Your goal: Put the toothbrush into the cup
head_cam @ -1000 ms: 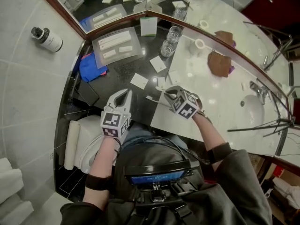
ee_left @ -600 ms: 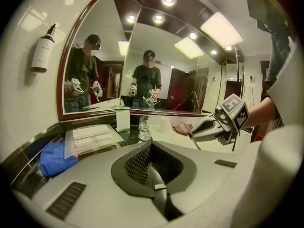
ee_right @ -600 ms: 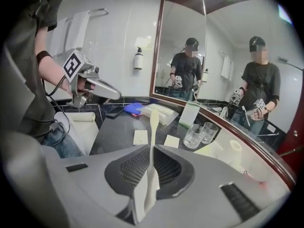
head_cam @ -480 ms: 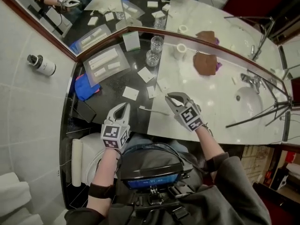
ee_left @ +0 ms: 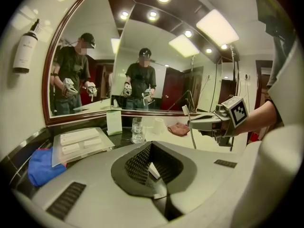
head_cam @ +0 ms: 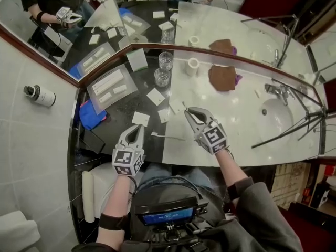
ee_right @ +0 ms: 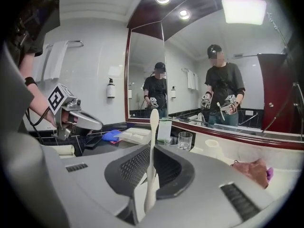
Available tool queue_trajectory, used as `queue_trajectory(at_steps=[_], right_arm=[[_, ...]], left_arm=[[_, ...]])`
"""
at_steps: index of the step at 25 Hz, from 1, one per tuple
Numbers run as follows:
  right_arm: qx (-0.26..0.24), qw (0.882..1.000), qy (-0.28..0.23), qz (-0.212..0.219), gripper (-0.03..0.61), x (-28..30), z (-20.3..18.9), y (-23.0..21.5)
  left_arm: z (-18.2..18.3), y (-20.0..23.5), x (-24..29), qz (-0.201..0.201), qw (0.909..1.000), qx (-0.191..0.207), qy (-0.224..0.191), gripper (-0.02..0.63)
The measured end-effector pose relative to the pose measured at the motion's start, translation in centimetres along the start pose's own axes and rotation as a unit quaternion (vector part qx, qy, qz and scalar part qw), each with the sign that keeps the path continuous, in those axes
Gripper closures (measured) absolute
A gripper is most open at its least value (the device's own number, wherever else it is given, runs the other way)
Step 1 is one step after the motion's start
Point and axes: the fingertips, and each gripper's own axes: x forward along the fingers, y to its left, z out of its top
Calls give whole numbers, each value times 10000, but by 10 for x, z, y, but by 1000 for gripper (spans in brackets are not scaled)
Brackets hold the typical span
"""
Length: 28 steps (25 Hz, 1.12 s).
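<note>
Bare white counter [head_cam: 231, 122] lay open between the front edge and the brown cloth [head_cam: 223, 77]. Flat white packets [head_cam: 156, 96] littered the dark counter [head_cam: 126, 112] before the nearer glass [head_cam: 162, 77]. The second glass [head_cam: 166, 60] stood just behind it, a white roll [head_cam: 193, 65] near its right, and a green box [head_cam: 137, 61] and a tray [head_cam: 110, 85] crowded the left. Tripod legs [head_cam: 294, 128] crossed over the sink [head_cam: 270, 114].

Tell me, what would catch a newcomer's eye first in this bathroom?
Most striking is the white toothbrush standing upright in the jaws of the right gripper, over the pale marble counter, while the left gripper is shut and empty. Next come the big corner mirror reflecting the person, and a clear glass cup just in front of it on the dark stretch of counter.
</note>
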Motion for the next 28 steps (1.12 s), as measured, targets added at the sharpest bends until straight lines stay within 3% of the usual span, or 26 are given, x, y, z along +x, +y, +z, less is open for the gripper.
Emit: queue_trajectory(at_steps=[8,17,28], right_arm=[[570,9943,-815,-388,534,38,32,-64],[552,9856,-1487,-582,534,107,74,-121],[988,9660,-2136,-1067,534,160,93,-175]], left_arm=[[24,5,49,-76,9999,-12,-133,612],[49,21,115,-99,9991,213,-340,612],[59,36,172,-71,9982,379,-461,612]])
